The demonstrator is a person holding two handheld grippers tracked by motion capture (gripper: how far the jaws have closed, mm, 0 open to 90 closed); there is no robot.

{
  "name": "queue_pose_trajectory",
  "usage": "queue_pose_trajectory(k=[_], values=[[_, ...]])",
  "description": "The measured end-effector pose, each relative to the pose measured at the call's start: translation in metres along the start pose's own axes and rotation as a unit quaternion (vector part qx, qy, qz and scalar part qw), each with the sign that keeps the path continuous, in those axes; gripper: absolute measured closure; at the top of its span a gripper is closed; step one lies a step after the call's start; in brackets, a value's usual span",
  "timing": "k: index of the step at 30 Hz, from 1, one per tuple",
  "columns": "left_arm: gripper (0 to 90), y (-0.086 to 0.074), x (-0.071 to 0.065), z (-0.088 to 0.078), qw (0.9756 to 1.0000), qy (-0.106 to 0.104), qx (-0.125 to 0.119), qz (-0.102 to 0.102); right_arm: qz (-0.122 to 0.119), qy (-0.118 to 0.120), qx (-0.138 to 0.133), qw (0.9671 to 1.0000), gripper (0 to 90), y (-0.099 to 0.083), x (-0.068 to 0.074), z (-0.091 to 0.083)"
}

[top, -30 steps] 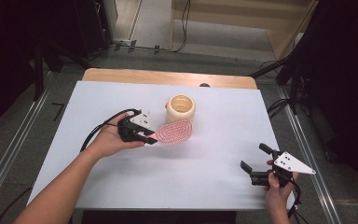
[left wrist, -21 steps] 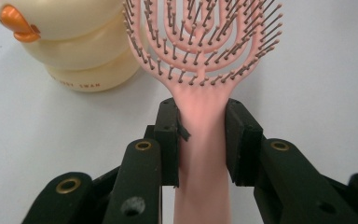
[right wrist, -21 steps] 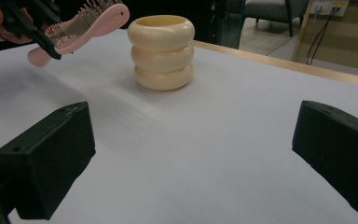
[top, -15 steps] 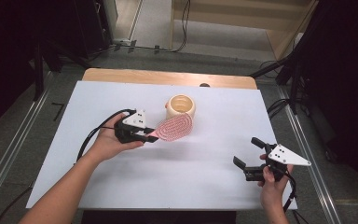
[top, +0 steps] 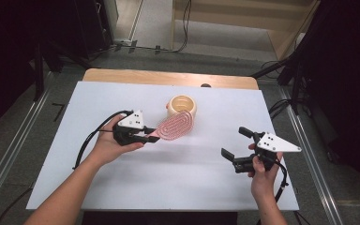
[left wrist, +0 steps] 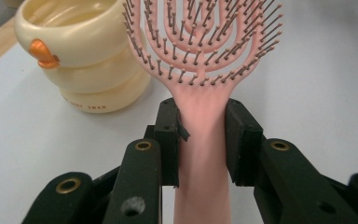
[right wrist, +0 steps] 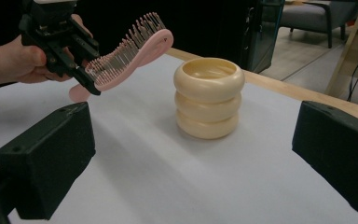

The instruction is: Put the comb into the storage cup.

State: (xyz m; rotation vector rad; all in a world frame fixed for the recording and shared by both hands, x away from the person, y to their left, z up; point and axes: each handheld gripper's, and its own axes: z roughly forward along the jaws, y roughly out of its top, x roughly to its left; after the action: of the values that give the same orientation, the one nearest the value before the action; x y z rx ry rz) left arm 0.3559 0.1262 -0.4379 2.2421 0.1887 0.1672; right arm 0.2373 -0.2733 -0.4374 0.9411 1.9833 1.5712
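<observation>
Two hand-held grippers work a white tabletop: the left hand-held gripper clamps a pink brush by its handle, head raised beside the cream cup, apparently for insertion; the right hand-held gripper waits open, empty.

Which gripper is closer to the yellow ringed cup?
Left. The left gripper, holding the pink plastic hairbrush, sits just beside the cream-yellow ringed cup. The right gripper hovers farther off, near the table's right edge, jaws wide open.
</observation>
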Motion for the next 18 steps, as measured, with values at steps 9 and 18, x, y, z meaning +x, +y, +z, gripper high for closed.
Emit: queue_pose_trajectory(k=[9,18], values=[[70.7,0.005,-0.006,-0.002,0.9996,0.013,-0.024,-0.010,0.004,0.023,-0.001,0.9997,0.0,0.022,0.006,0.016],[70.7,0.008,-0.010,-0.002,0.9986,0.022,-0.044,-0.020,0.017,0.033,0.000,0.9993,0.0,0.033,0.006,0.026]])
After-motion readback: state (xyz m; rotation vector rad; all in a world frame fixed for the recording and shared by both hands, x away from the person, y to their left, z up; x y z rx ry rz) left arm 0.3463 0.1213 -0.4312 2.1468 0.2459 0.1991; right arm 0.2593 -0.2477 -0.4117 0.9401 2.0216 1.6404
